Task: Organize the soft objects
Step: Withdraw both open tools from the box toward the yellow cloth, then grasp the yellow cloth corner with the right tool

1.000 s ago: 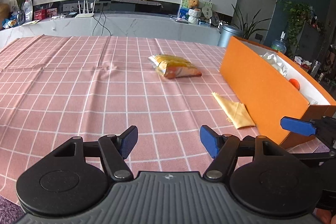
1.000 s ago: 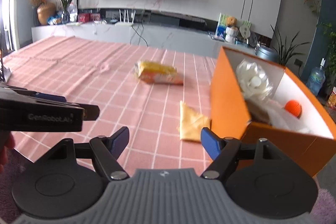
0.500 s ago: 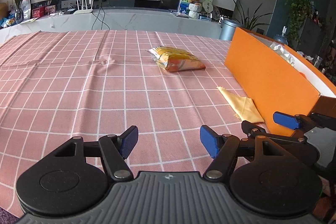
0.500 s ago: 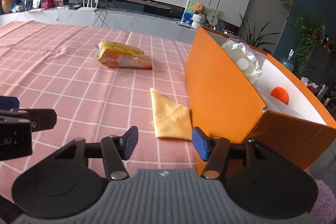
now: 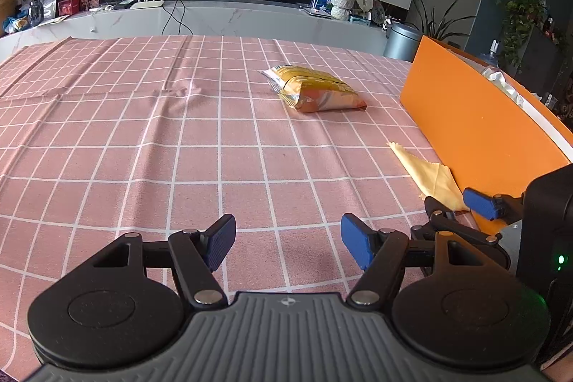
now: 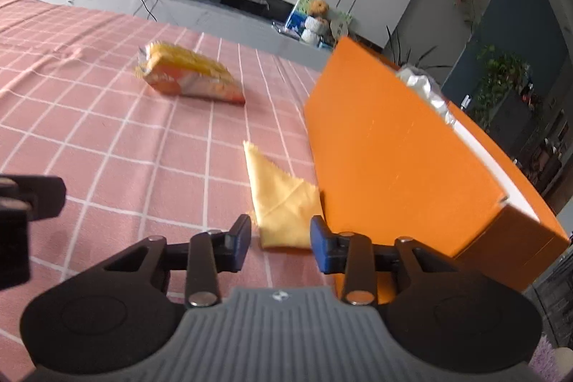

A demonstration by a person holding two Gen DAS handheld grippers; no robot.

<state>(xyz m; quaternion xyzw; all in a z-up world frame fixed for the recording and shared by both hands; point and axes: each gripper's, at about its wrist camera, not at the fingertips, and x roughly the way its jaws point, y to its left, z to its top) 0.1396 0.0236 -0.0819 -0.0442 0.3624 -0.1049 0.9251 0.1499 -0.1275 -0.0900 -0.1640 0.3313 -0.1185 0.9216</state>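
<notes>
A folded yellow cloth (image 6: 283, 199) lies on the pink checked tablecloth against the orange box (image 6: 394, 160); it also shows in the left wrist view (image 5: 429, 172). My right gripper (image 6: 281, 247) is open, low over the table, its fingertips at the cloth's near edge. It also appears in the left wrist view (image 5: 462, 206). A yellow-orange snack bag (image 5: 313, 88) lies further back on the table, also in the right wrist view (image 6: 189, 76). My left gripper (image 5: 288, 247) is open and empty above bare tablecloth.
The orange box (image 5: 476, 117) runs along the right side and holds crinkled white wrapping (image 6: 426, 88). The pink checked tablecloth (image 5: 143, 138) covers the table. A grey counter with clutter stands behind the table.
My right gripper has moved forward and down to the yellow cloth, and its fingers have narrowed somewhat. My left gripper has shifted slightly and stays open.
</notes>
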